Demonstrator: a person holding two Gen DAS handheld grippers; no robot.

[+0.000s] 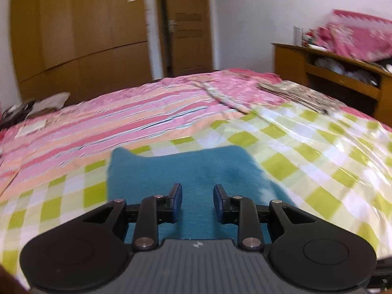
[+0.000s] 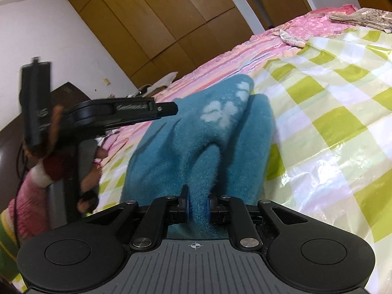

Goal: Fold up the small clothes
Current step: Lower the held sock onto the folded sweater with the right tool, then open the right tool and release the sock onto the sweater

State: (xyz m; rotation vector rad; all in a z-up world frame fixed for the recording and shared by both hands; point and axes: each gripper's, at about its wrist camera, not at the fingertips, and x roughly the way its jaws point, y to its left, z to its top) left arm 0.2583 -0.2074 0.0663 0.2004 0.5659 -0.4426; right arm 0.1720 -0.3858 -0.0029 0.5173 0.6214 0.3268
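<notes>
We have a teal fleece garment [image 2: 196, 132] lying on the bed's green-and-white checked plastic sheet [image 2: 330, 112], its long axis running away from us toward the pink striped bedding [image 1: 122, 120]. Our right gripper [image 2: 198, 207] has its jaws clamped on a raised ridge of the teal pile at the near end, so the cloth rises in a fold straight ahead of it, with a pale paw-print patch [image 2: 224, 111] showing on the lifted part. Our left gripper [image 1: 198, 196] hovers just above the flat part of the same garment [image 1: 186, 171], its jaws apart with nothing between them, the fabric lying directly under and ahead of them. We judge the right hand the one in charge of the fold; the left looks free to pin or take a fresh edge.
</notes>
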